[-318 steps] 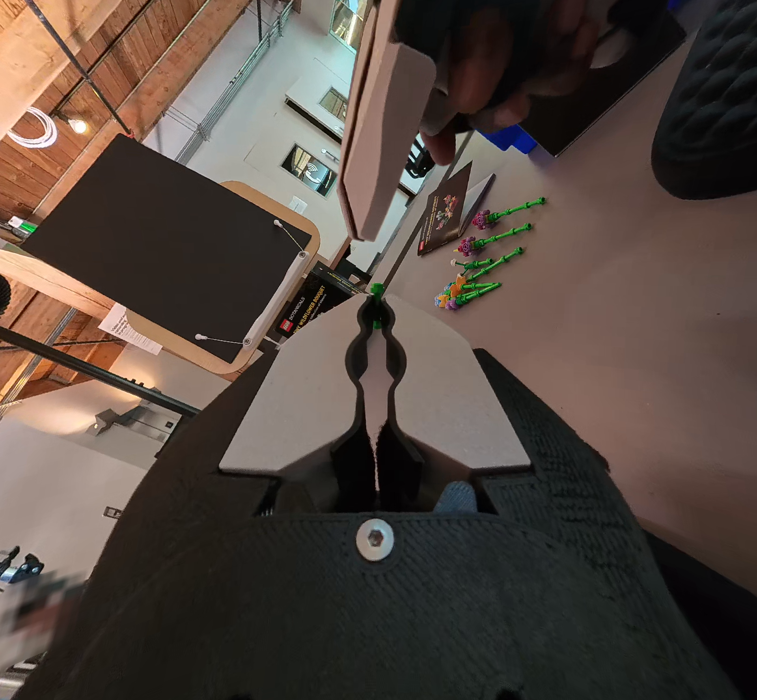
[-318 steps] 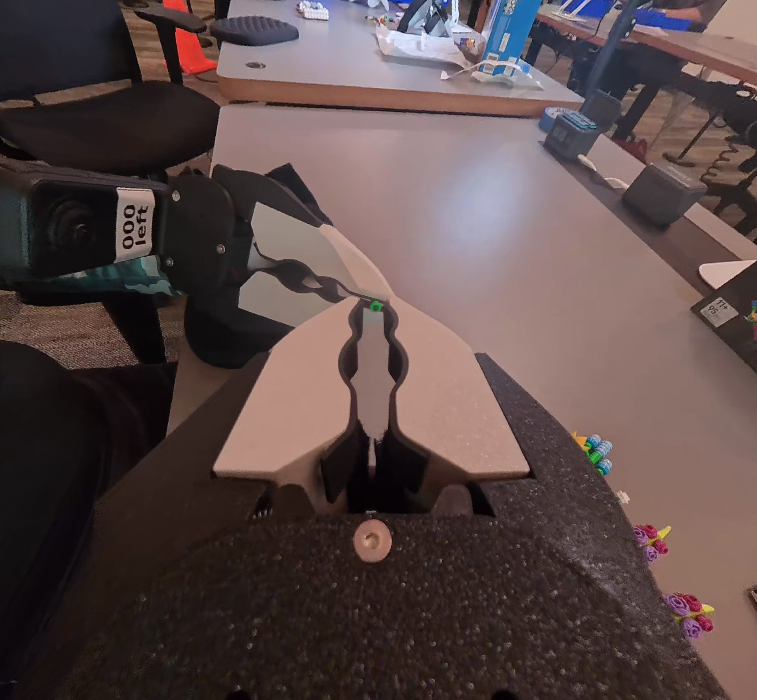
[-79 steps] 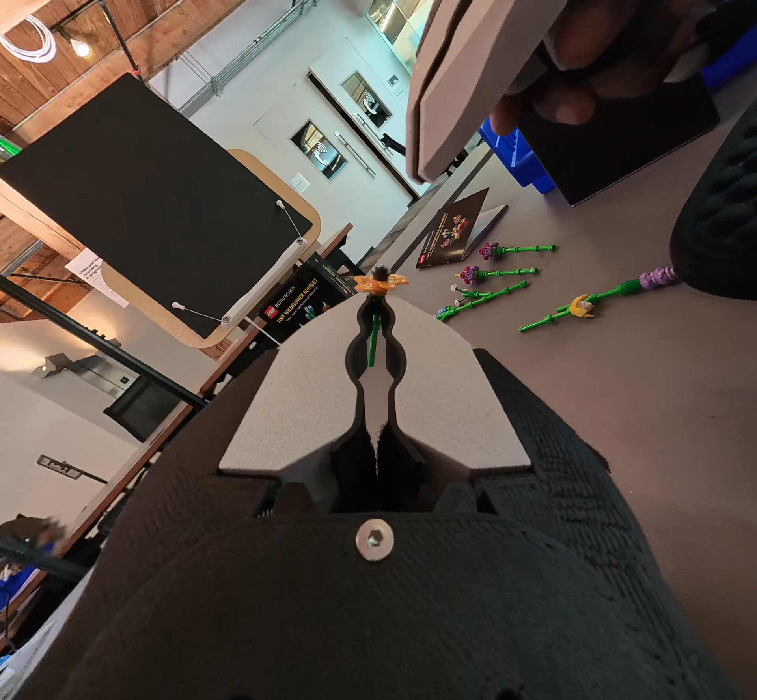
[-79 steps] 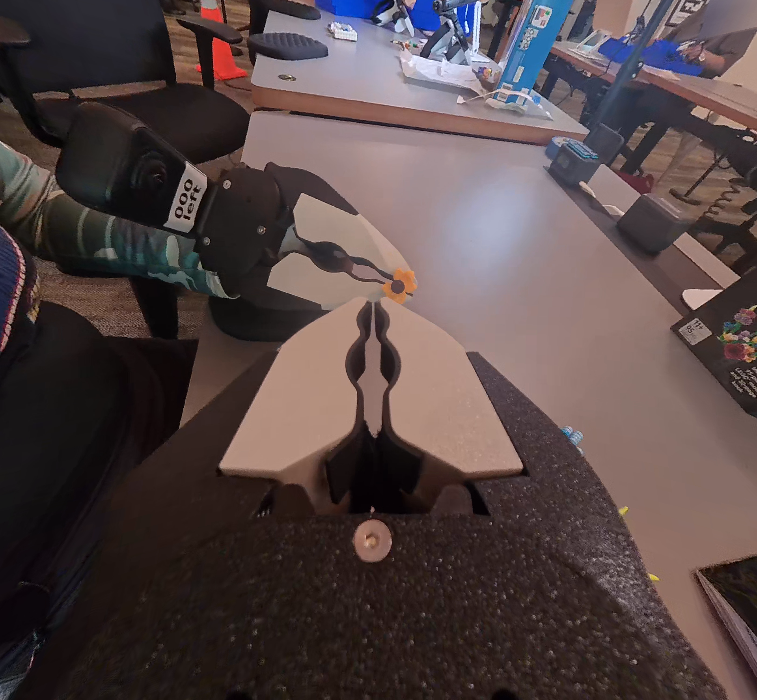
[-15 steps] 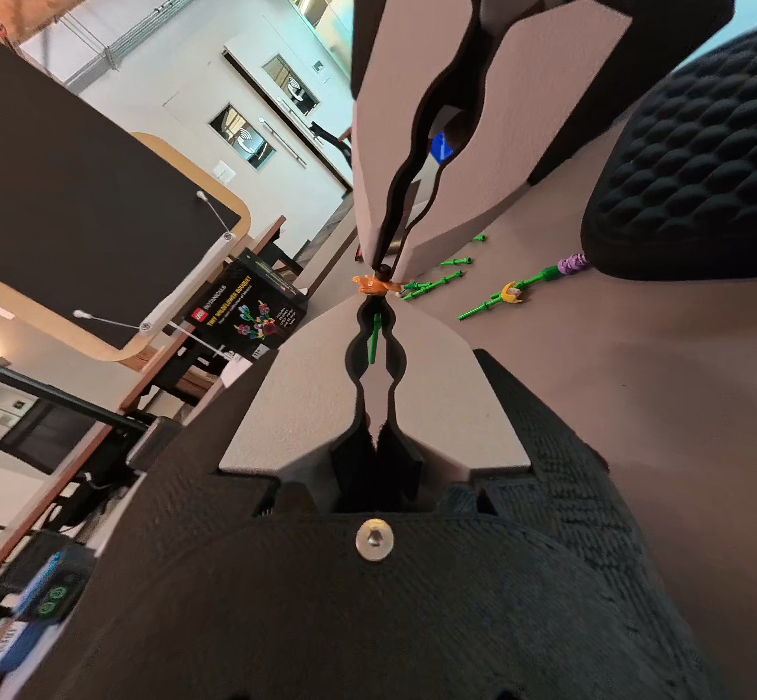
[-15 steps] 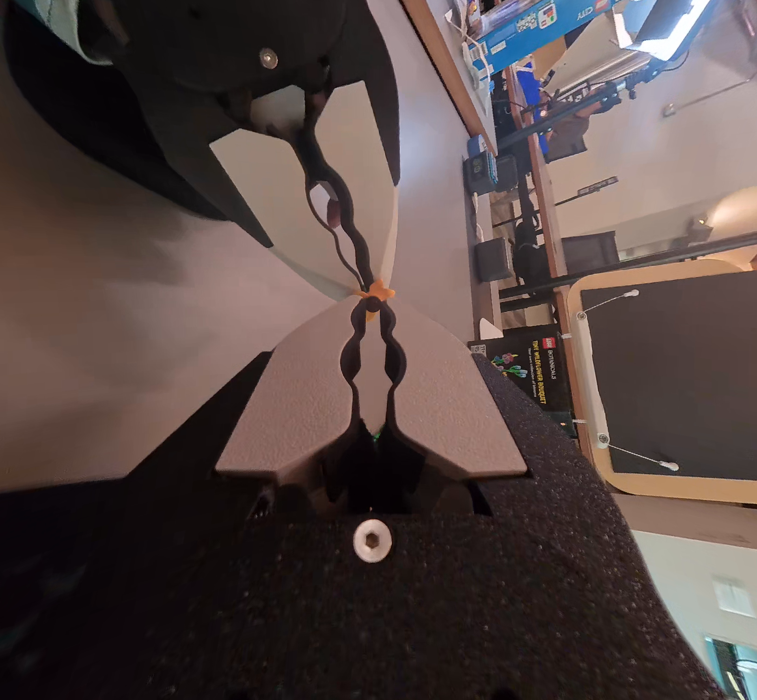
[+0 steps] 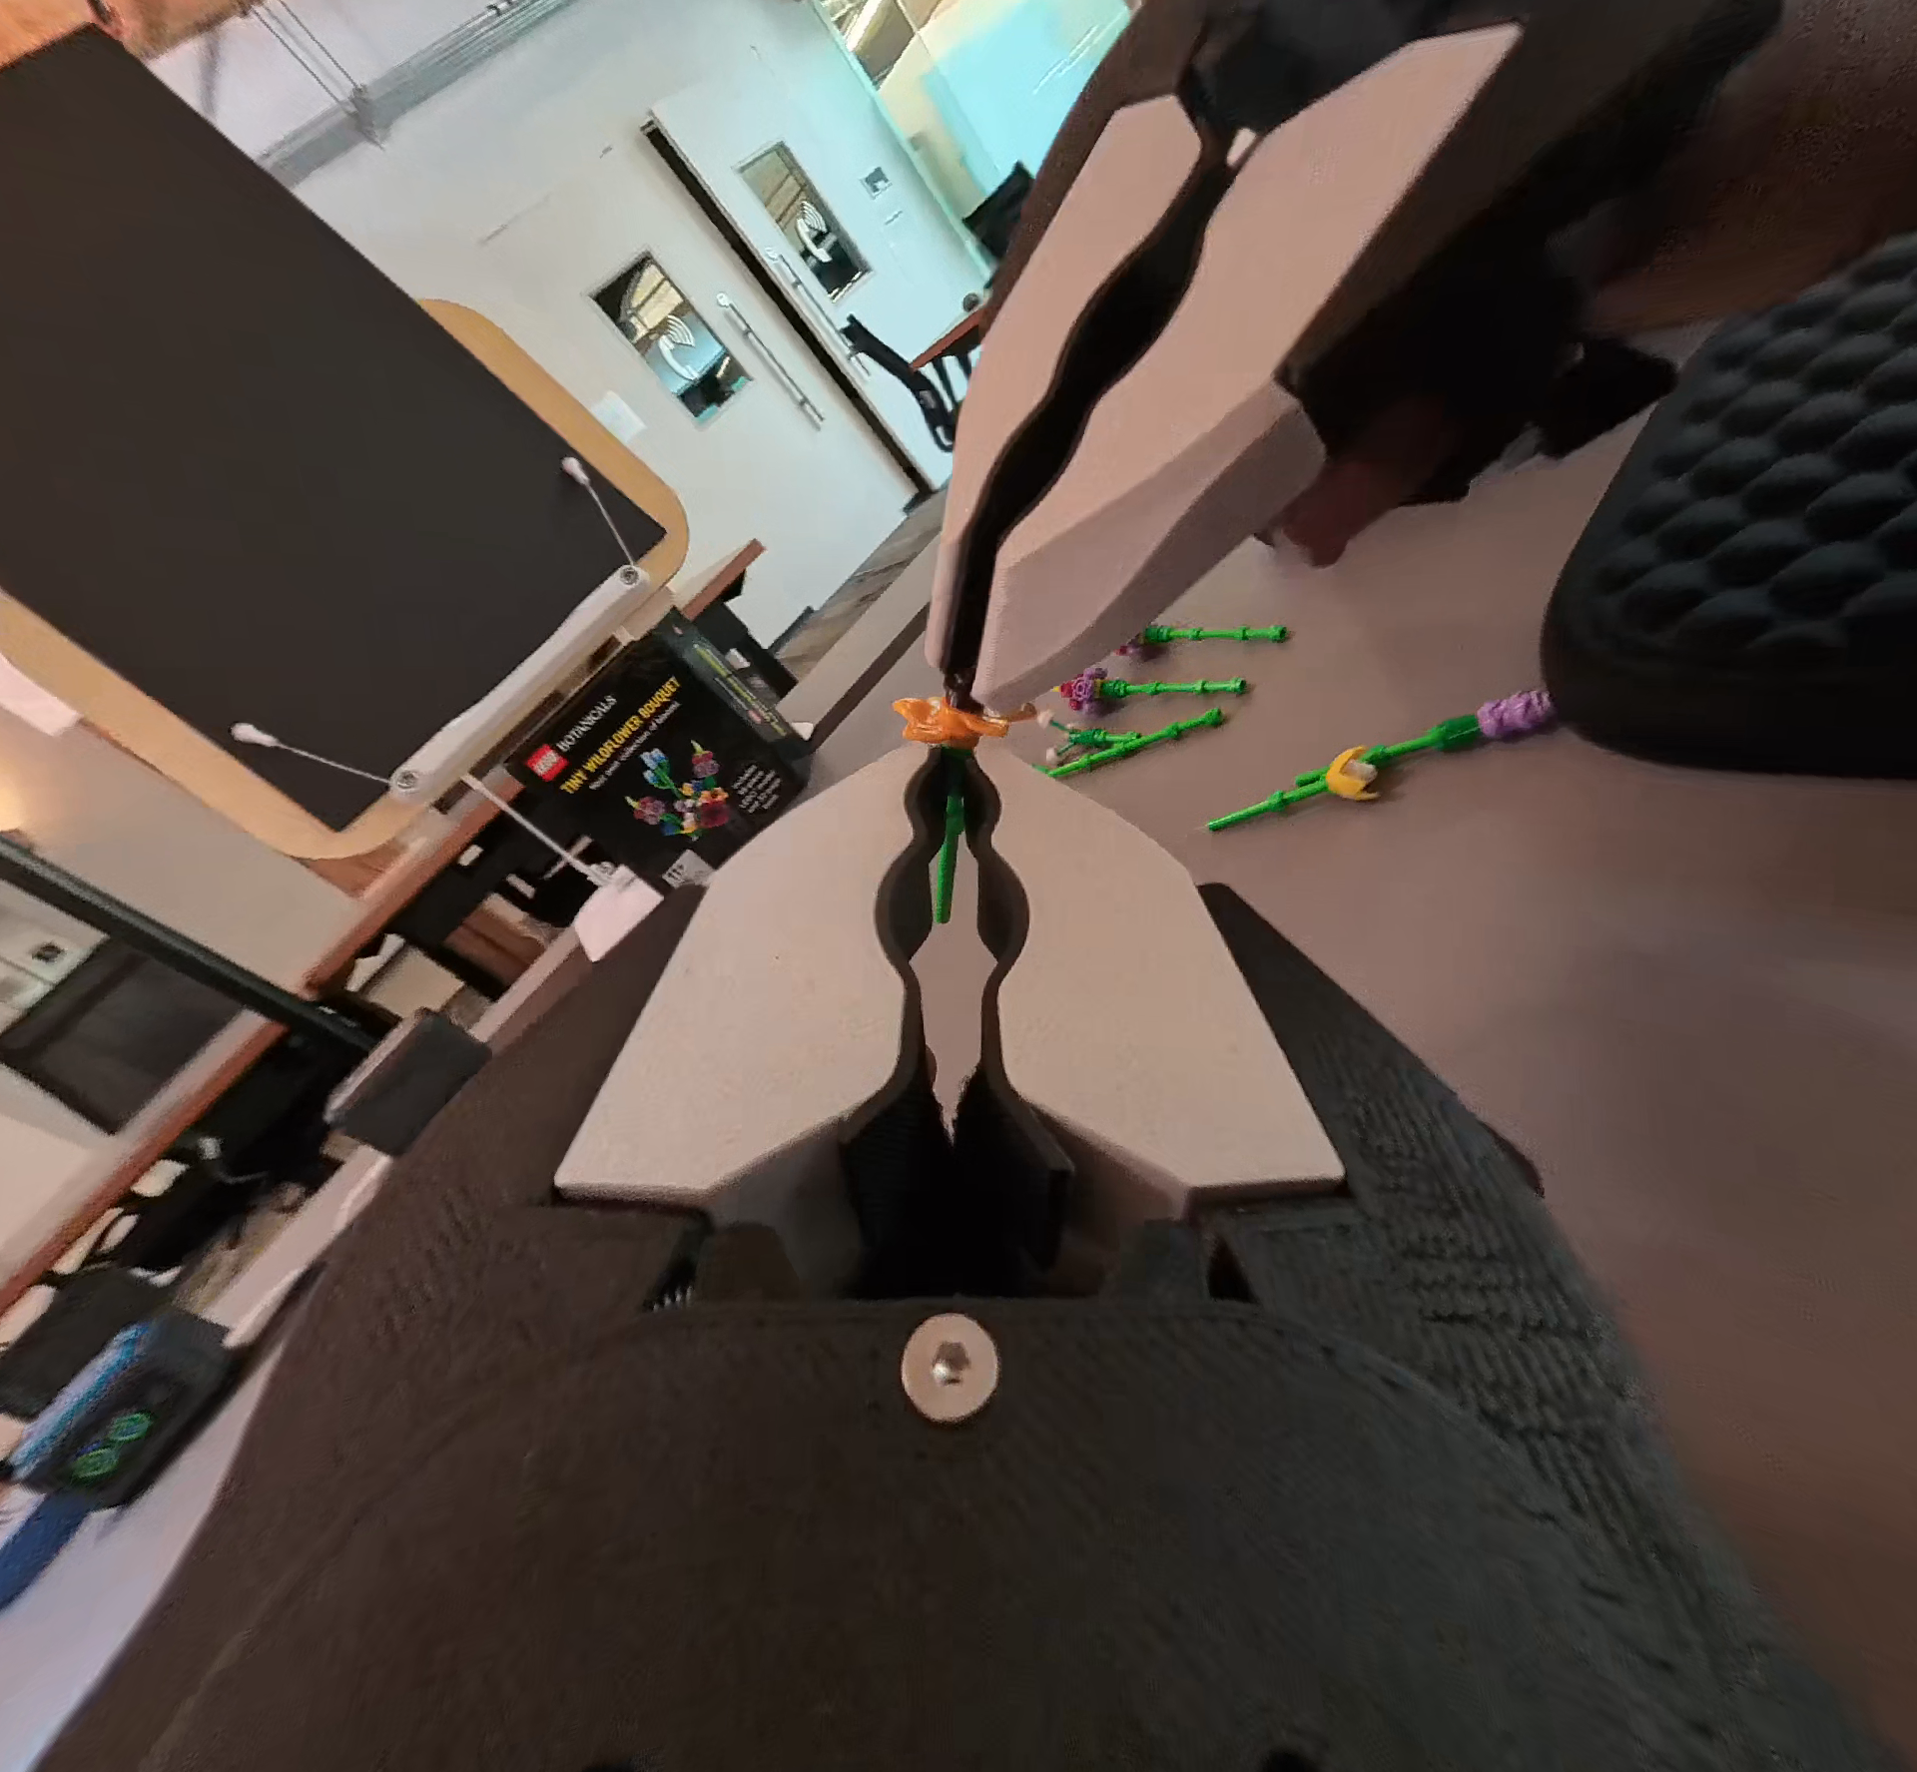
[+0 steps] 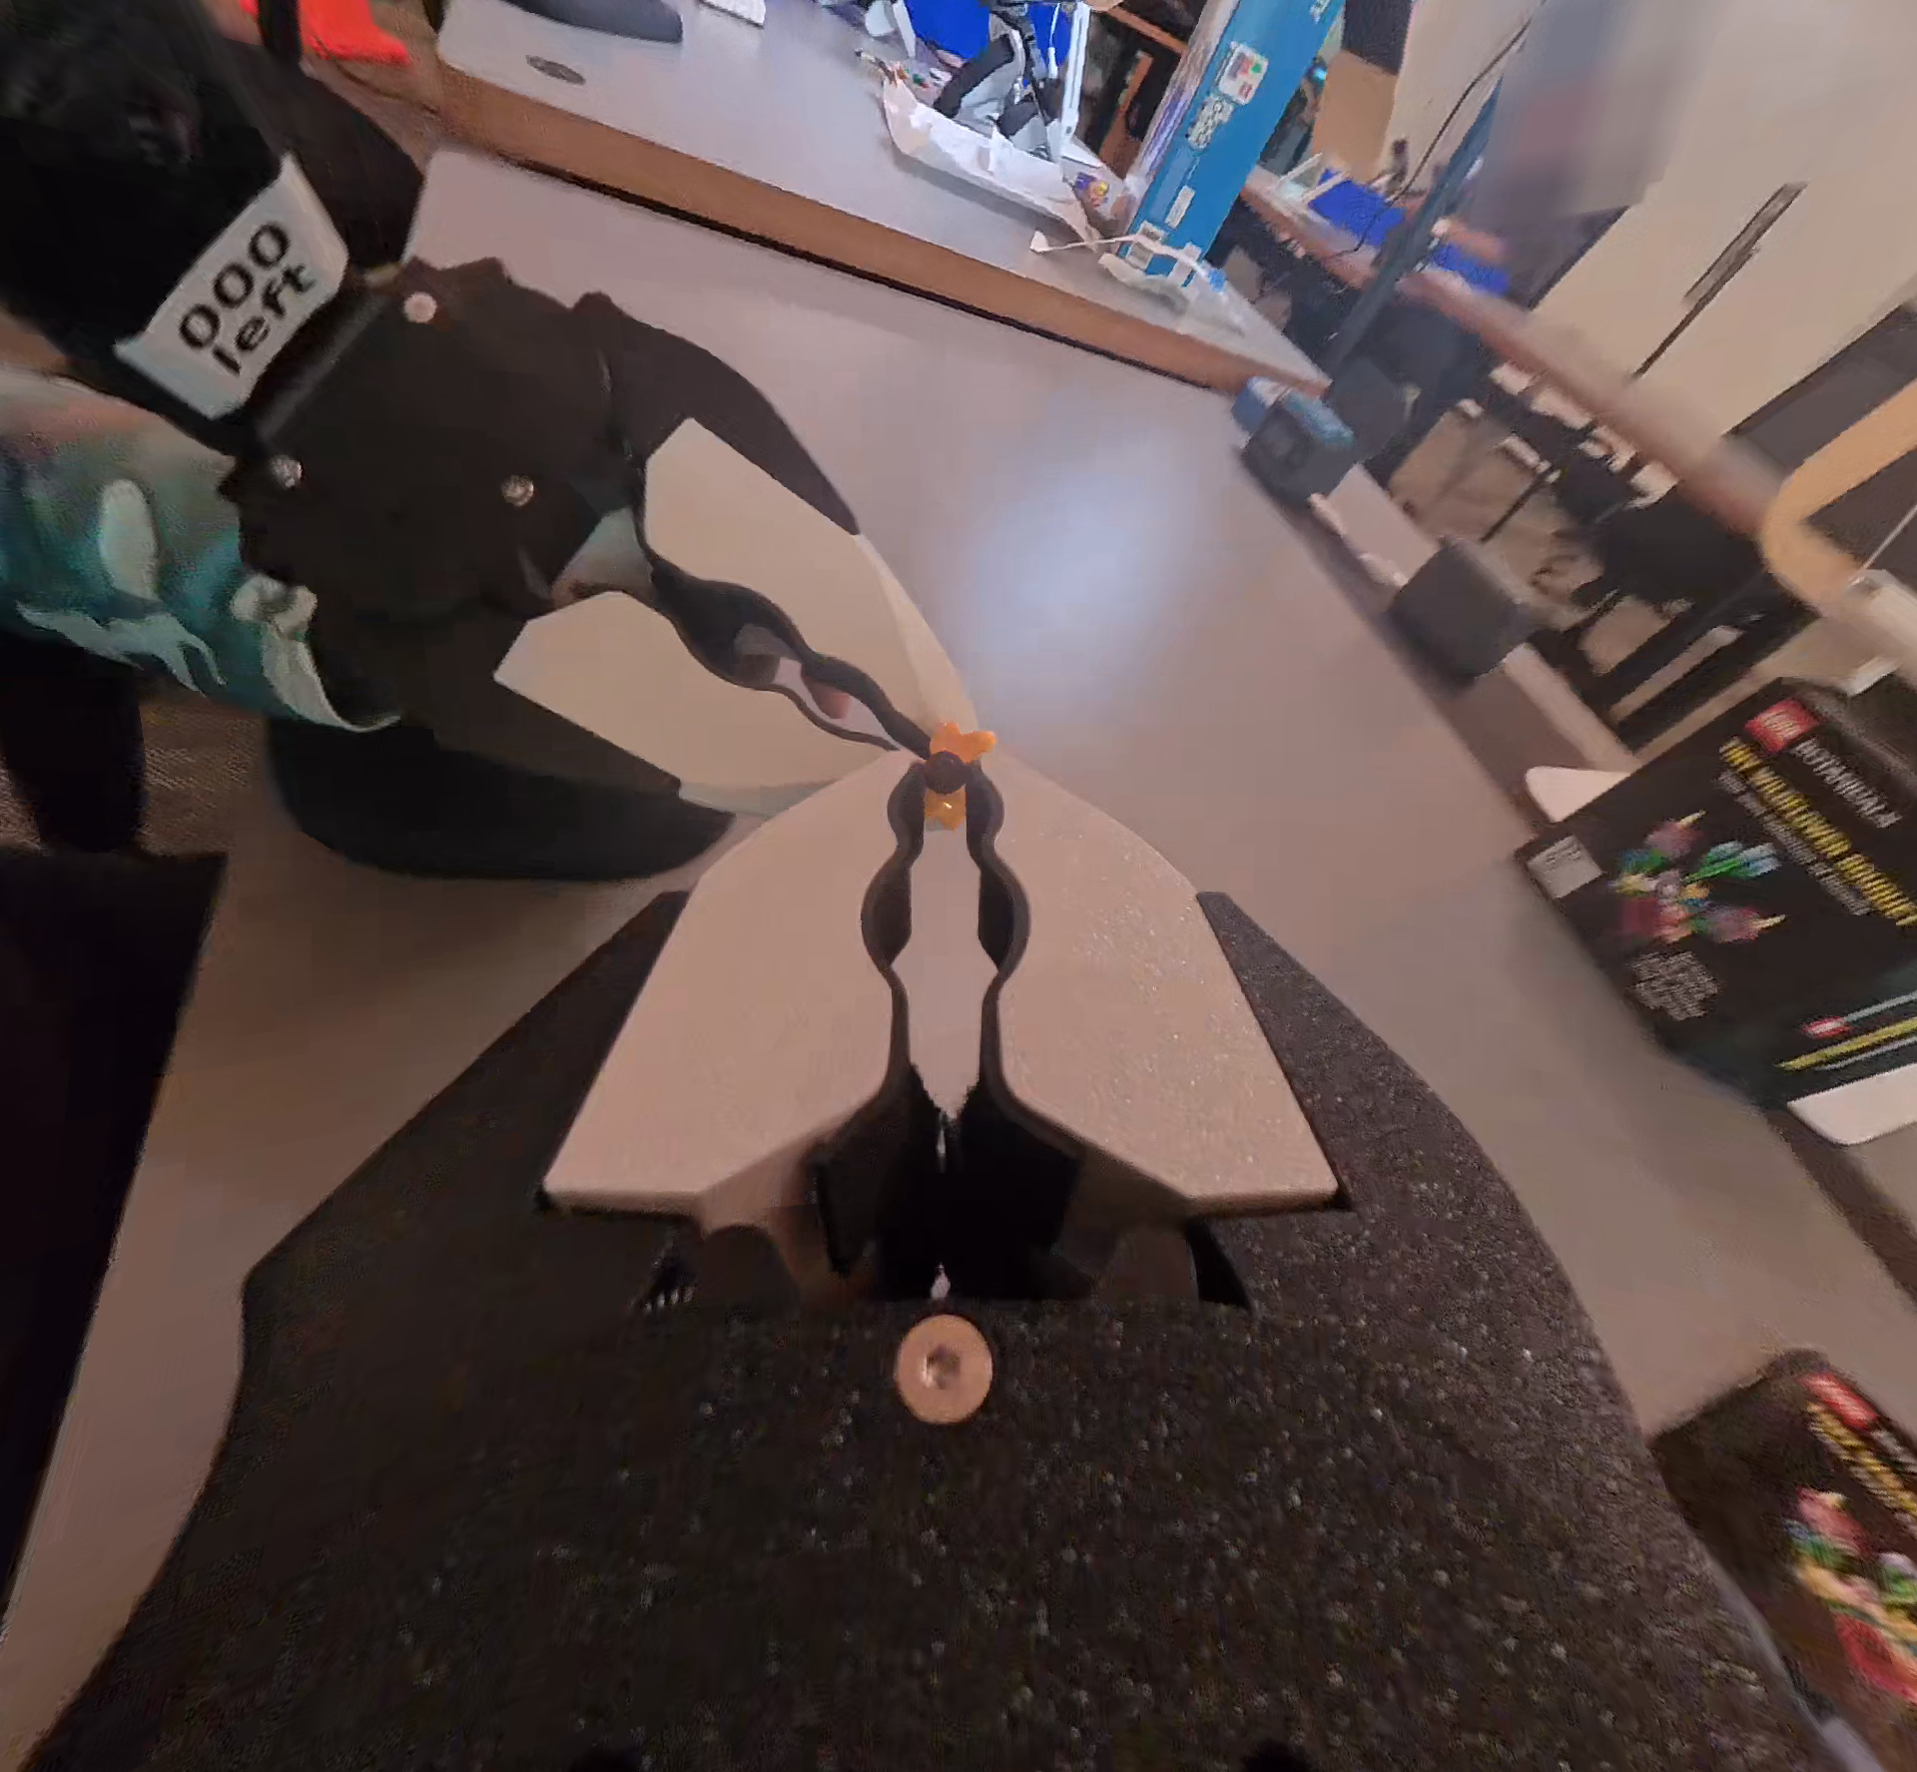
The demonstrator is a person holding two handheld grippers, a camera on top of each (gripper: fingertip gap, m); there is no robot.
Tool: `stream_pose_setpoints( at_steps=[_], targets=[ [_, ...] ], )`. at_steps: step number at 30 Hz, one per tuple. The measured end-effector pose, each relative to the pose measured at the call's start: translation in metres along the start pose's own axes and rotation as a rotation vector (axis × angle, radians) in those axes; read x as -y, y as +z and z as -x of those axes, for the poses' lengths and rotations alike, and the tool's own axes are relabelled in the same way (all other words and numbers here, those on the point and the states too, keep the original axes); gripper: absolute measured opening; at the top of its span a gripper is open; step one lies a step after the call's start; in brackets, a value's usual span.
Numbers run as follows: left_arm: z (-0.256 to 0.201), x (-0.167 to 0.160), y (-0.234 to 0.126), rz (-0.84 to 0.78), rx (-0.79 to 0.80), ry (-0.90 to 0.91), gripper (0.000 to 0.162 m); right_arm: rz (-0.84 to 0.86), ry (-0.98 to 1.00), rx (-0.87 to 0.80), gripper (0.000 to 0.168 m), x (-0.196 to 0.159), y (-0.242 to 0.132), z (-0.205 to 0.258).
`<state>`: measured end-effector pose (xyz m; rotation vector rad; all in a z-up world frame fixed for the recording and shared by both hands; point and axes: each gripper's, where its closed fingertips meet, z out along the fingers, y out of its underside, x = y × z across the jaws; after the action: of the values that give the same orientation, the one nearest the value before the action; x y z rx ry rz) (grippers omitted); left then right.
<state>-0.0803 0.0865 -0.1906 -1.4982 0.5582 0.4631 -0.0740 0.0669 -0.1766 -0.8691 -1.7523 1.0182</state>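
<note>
My left gripper [image 7: 949, 758] is shut on the thin green stem [image 7: 946, 853] of a small orange toy flower [image 7: 937, 718], held above the grey table [image 7: 1556, 944]. My right gripper [image 7: 965, 680] comes in from the upper right and meets it tip to tip at the flower head. In the right wrist view my right gripper [image 8: 944, 778] is shut on the flower's dark round centre [image 8: 944, 770], with orange petals [image 8: 963, 743] showing above and below it. The left gripper [image 8: 908, 742] reaches in from the left, held by a hand in a patterned sleeve [image 8: 135, 571].
Several built flower stems [image 7: 1151, 690] lie on the table, with a yellow and purple one [image 7: 1380, 766] nearer. A black chair armrest [image 7: 1763, 519] stands at the right. A black toy box [image 8: 1753, 892] and a booklet [image 8: 1826, 1536] lie right; a cluttered second table [image 8: 830, 135] stands behind. The tips of both grippers are at nearly the same place.
Both grippers have rolled and shifted while staying tip to tip at the flower head. Ten seconds ago the left gripper held only a green stem piece; it now carries the orange flower.
</note>
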Motion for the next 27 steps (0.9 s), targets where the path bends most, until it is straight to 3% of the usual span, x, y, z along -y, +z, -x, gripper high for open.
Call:
stream_pose_setpoints(
  at_steps=[5, 10, 13, 27],
  targets=[
    [-0.0074, -0.0006, 0.0015, 0.021, 0.004, 0.093, 0.003, 0.014, -0.029, 0.008, 0.004, -0.0028, 0.001, 0.0029],
    [-0.008, 0.0012, 0.0007, 0.007, -0.004, 0.069, 0.003, 0.024, -0.064, 0.012, 0.003, -0.001, -0.0029, 0.0029],
    [-0.0049, 0.0005, 0.0001, 0.007, 0.011, 0.066, 0.003, 0.056, -0.074, 0.019, 0.013, -0.0041, -0.0061, 0.0019],
    [-0.0097, -0.0002, 0.0005, 0.012, 0.002, 0.109, 0.003, 0.08, -0.116, 0.022, 0.007, -0.007, -0.0048, 0.0035]
  ],
)
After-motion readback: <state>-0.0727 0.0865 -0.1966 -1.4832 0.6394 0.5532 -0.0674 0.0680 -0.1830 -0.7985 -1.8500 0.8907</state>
